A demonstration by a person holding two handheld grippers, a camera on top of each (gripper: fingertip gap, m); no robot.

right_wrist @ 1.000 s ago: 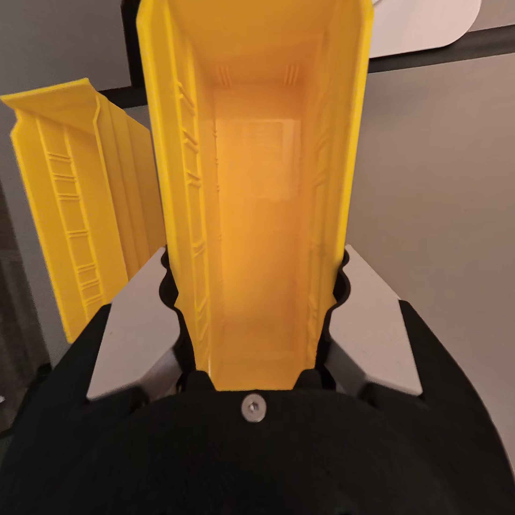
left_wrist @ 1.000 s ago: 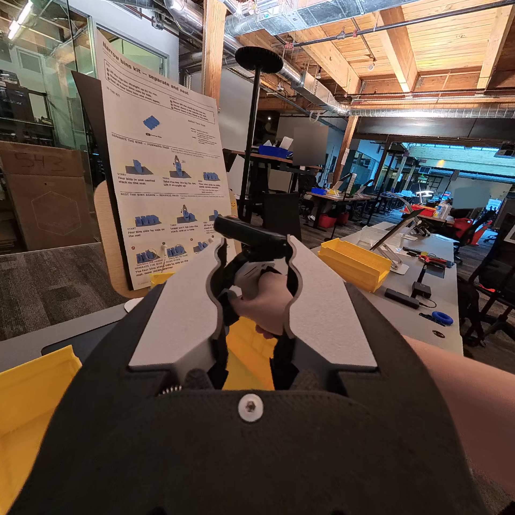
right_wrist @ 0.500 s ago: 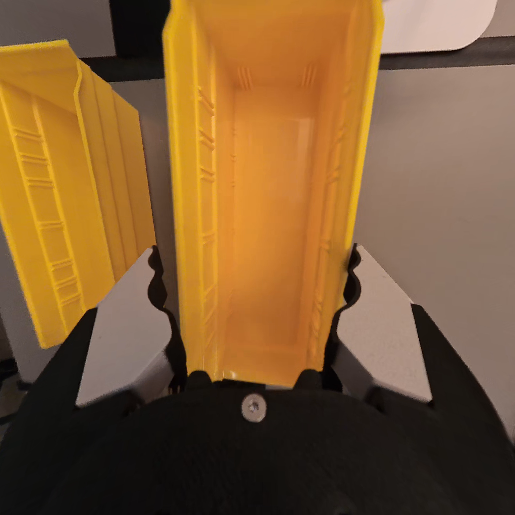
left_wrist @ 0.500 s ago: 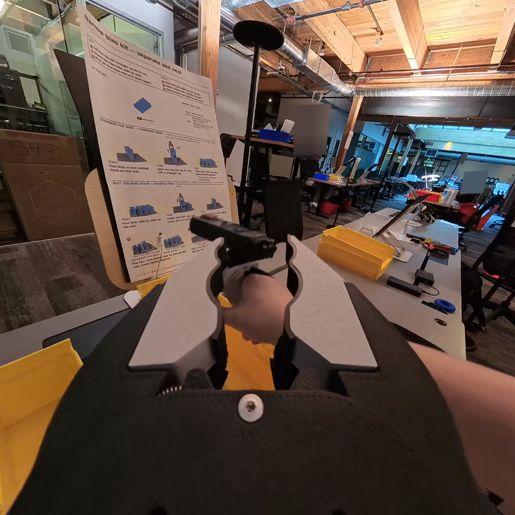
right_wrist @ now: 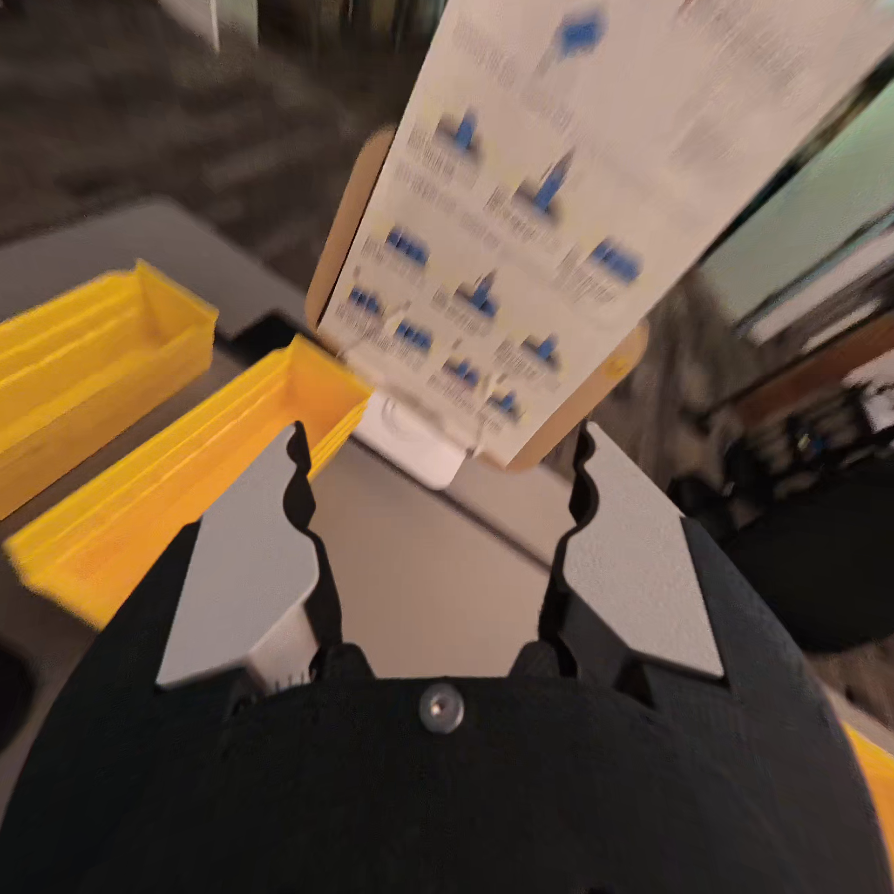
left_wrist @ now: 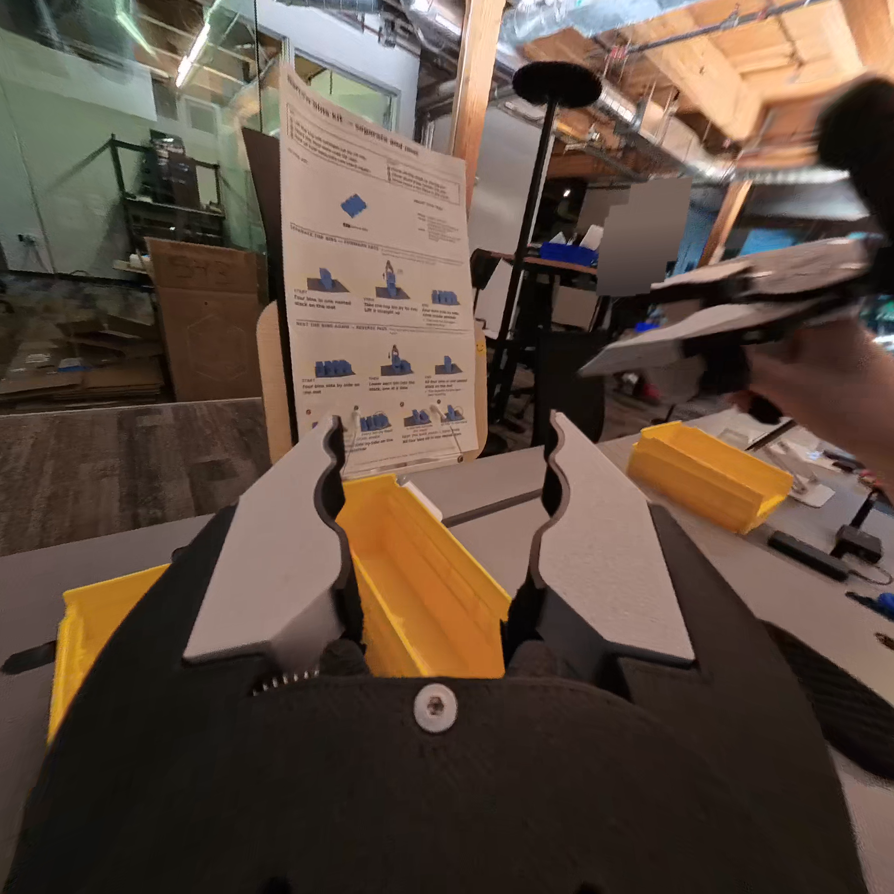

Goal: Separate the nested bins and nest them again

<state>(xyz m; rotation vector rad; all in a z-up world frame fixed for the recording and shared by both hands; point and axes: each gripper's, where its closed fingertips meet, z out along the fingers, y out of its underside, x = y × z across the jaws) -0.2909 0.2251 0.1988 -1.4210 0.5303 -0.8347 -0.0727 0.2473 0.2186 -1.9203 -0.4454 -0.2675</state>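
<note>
Workshop with timber ceiling; grey table [left_wrist: 484,488] carries three separate yellow bins. Instruction sheet [left_wrist: 377,290] stands upright at table's far edge. Left gripper [left_wrist: 442,425]: jaws wide apart, nothing held; middle bin [left_wrist: 425,580] lies on table below and between fingers, no pad pressing on it. Left bin [left_wrist: 92,624] beside it, third bin [left_wrist: 706,479] well apart to right. Right gripper [right_wrist: 438,430]: jaws wide apart, bare table between; raised above table in left view
</note>
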